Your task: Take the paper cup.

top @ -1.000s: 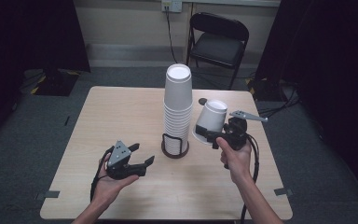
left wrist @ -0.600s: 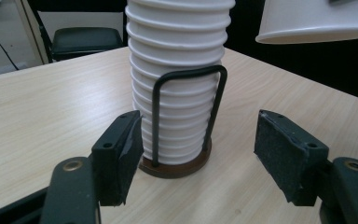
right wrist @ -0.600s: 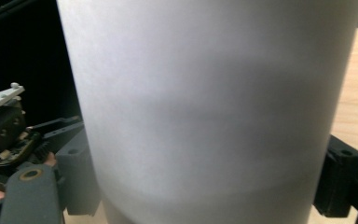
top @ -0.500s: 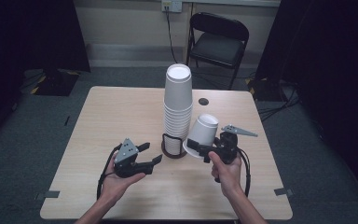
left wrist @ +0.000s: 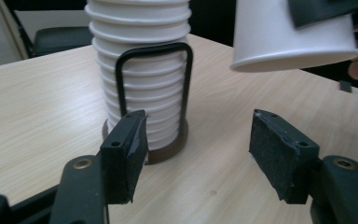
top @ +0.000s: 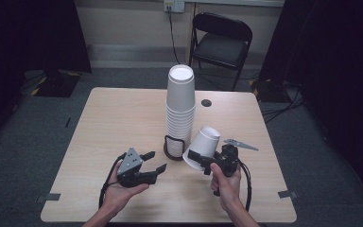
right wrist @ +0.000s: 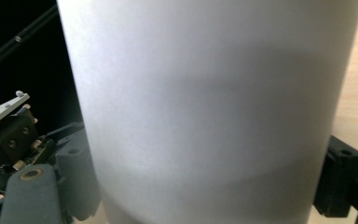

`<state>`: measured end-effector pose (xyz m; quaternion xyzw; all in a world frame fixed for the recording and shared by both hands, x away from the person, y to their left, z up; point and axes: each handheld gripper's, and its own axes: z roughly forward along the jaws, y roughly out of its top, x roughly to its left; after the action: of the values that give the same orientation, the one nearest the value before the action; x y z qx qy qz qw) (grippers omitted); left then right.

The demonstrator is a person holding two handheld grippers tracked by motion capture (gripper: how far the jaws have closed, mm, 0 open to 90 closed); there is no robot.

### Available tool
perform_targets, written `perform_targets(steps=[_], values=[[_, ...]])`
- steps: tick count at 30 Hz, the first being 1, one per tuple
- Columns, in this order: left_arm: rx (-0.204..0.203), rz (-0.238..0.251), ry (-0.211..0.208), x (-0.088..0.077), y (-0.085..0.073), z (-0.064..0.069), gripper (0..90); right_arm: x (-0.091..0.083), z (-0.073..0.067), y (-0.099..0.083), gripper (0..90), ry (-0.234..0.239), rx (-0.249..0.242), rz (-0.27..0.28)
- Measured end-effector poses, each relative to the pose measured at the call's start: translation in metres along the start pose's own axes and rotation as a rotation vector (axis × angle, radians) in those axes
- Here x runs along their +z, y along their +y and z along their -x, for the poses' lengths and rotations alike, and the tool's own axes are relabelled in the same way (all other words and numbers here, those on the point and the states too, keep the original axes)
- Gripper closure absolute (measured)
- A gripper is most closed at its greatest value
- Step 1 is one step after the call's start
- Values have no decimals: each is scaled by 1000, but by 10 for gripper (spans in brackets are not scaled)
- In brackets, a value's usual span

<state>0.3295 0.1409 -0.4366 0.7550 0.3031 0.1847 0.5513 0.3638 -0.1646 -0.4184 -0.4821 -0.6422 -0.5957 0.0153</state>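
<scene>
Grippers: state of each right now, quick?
Left gripper: open, jaws have just been closing, nothing between them.
Right gripper: shut on a white cup, tilted, held off the table.

No text, label, brand, number or sign can be read anywhere; the white paper cups and the light wooden table are plain.

I see the table lit evenly from above while the room around it falls near black. The close cup fills my right gripper view as a soft, unfocused grey blur. Elsewhere focus holds, shadows faint.
</scene>
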Motion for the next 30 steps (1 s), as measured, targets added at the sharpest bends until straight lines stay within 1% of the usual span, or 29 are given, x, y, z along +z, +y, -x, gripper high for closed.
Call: perform_targets(steps=[2,3,4,5,6,8,9,11,14,16,19,20,21,23,24,27,30], values=[[-7,12,-8,0,1,0,372,1,0,-2,161,16,26,-1],[-11,18,-15,0,1,0,374,2,1,-3,161,32,51,-2],[-7,23,-17,0,1,0,374,1,0,-3,162,36,66,-9],[-7,33,-27,0,0,0,373,2,1,-4,162,48,74,-5],[-13,33,-36,0,0,1,374,2,1,-5,162,58,90,0],[8,34,-33,0,0,2,375,3,1,-7,163,73,113,3],[15,34,-35,1,-1,2,386,3,1,-8,162,72,124,4],[13,38,-40,2,-1,3,441,3,1,-10,163,91,155,2],[8,39,-47,5,-3,7,440,4,1,-12,164,109,186,1],[23,49,-37,6,-5,10,441,6,0,-13,164,124,208,-1],[25,61,-39,8,-5,12,471,8,-1,-15,164,126,210,-3],[25,63,-46,9,-5,12,488,8,-3,-16,163,124,205,-4],[23,64,-51,9,-6,13,514,9,-4,-17,163,134,202,-6],[25,65,-54,9,-6,14,533,10,-5,-19,163,148,220,-10],[27,67,-47,9,-7,15,533,11,-5,-20,163,151,223,-12],[27,61,-46,10,-7,15,543,15,-6,-25,163,170,251,-26],[31,72,-46,10,-7,15,562,17,-8,-27,163,168,256,-20]])
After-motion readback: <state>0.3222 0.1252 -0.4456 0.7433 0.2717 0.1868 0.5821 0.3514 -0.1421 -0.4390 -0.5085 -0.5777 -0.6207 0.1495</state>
